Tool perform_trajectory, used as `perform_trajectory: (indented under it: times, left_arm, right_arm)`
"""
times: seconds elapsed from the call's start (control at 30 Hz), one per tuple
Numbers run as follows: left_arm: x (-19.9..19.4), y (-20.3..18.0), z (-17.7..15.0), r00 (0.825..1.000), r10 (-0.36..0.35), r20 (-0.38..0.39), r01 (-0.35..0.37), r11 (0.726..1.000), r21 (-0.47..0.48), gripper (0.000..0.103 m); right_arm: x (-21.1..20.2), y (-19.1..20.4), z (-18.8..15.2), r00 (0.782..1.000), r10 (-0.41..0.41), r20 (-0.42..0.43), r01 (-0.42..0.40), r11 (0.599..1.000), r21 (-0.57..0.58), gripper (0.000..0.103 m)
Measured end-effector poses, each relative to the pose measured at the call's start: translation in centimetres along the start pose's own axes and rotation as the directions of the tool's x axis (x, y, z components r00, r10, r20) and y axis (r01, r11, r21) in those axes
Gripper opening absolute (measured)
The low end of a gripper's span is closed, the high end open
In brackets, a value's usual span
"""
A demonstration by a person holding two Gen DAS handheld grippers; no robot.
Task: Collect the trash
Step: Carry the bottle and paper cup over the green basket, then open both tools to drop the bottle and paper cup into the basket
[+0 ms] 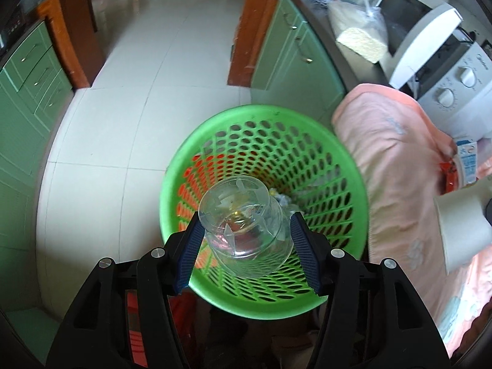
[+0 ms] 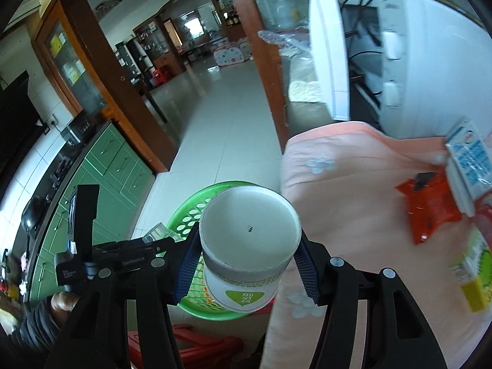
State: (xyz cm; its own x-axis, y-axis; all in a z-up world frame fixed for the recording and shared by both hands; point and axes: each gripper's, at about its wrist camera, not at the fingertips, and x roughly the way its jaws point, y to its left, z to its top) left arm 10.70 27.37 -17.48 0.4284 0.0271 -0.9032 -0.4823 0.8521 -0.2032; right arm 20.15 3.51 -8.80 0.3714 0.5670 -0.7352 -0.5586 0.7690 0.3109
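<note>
Left hand-held gripper (image 1: 246, 240): clamps clear bottle (image 1: 246, 230) above green basket (image 1: 353, 184).
Right hand-held gripper (image 2: 247, 258): clamps white cup (image 2: 249, 246) beside basket.
Risk: cup released off-rim would probably land outside.

Bright daylight glares off the tiled floor (image 1: 129, 70) — fisheye bending and dark corners frame both views, right-hand edges smeared by motion blur.

I see pale tiled floor (image 1: 101, 141) carrying green basket (image 1: 332, 141). Beside it, pink cloth-covered surface (image 2: 353, 190) holds red wrapper (image 2: 430, 206), blue-white carton (image 2: 470, 156).
</note>
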Motion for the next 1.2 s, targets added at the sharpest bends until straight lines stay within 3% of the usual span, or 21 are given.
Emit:
perform_trajectory:
  times: [0.47,0.57,0.6,0.9,1.2]
  left_arm:
    - [-0.9,2.2,-0.4,1.000,0.012,0.008,-0.012,0.999,-0.041,0.063]
    - [-1.1,2.3,-0.4,1.000,0.014,0.011,-0.013,0.999,-0.044,0.064]
    - [-1.1,2.3,-0.4,1.000,0.015,0.012,-0.014,0.999,-0.045,0.064]
    - [-1.6,1.4,-0.3,1.000,0.006,0.024,-0.005,1.000,-0.027,0.064]
    - [-1.8,-0.5,-0.8,1.000,-0.011,0.021,0.011,1.000,0.011,0.067]
  right_arm:
    - [4.2,1.9,0.6,0.999,0.037,-0.037,-0.036,0.999,0.024,0.056]
    - [4.4,2.0,0.8,0.998,0.047,-0.033,-0.046,0.999,0.029,0.061]
    - [4.2,2.0,0.9,0.999,0.048,-0.024,-0.048,0.998,0.029,0.065]
    - [2.1,1.6,0.4,0.999,0.037,-0.001,-0.037,0.999,0.020,0.065]
    - [-2.6,-2.4,-1.5,0.998,-0.048,0.034,0.046,0.998,0.049,0.066]
